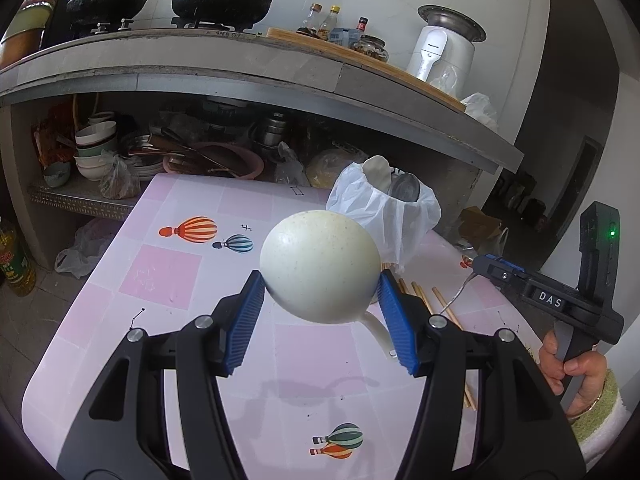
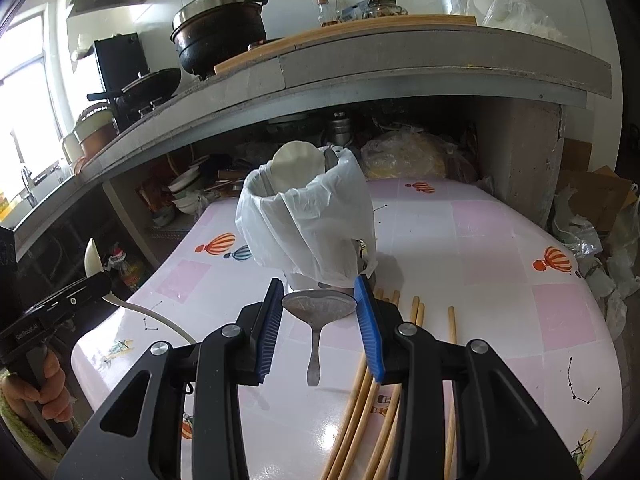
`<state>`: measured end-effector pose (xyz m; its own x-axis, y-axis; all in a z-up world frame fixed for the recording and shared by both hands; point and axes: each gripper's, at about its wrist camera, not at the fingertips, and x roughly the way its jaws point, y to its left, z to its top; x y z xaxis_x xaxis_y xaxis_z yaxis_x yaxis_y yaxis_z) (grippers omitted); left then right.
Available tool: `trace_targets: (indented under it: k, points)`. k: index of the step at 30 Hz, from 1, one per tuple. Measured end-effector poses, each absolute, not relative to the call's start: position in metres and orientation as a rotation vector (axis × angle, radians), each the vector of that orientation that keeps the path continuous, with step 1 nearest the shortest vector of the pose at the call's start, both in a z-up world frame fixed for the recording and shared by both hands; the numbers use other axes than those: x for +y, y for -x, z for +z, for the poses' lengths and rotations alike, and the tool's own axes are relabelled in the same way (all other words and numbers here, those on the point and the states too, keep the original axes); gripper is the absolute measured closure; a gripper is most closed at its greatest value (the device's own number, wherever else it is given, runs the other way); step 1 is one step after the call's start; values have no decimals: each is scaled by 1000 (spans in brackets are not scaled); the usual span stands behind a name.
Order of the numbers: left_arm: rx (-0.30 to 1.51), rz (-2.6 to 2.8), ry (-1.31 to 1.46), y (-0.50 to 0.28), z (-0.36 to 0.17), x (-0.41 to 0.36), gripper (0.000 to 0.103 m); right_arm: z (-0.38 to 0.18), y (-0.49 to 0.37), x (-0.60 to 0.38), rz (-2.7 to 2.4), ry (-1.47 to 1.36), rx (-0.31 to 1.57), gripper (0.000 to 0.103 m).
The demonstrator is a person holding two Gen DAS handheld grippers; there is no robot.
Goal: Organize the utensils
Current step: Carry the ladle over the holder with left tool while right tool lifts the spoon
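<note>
My left gripper point(image 1: 320, 280) is shut on the round bowl of a cream ladle point(image 1: 320, 256), held above the pink table point(image 1: 160, 276); its handle point(image 1: 376, 332) curves down toward the camera. My right gripper point(image 2: 319, 290) is shut on the bowl of a metal spoon point(image 2: 319, 305), whose handle hangs toward me. Just beyond it stands a holder wrapped in a white plastic bag point(image 2: 304, 220), with a cream spoon point(image 2: 298, 164) and a metal spoon inside. Several wooden chopsticks point(image 2: 360, 396) lie on the table under the right gripper. Each gripper shows at the edge of the other's view.
A concrete counter point(image 1: 240, 64) overhangs the far side of the table, with pots, bottles and an appliance on it. Bowls point(image 1: 94, 148) and plates crowd the shelf below. An oil bottle point(image 1: 16, 264) stands on the floor at left. Plastic bags and a cardboard box point(image 2: 596, 196) lie at right.
</note>
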<state>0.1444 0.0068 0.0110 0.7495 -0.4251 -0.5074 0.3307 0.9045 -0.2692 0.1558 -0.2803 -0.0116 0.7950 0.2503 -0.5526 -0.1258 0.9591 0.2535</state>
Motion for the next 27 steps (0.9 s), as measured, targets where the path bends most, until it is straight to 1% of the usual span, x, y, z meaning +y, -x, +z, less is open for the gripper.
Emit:
trace_targets:
  k: [13, 27]
  points:
    - [561, -415, 155, -143, 26, 3, 47, 4, -144, -291, 216, -235, 572, 67]
    - [485, -432, 143, -154, 66, -3, 47, 7, -139, -298, 217, -252, 561, 67]
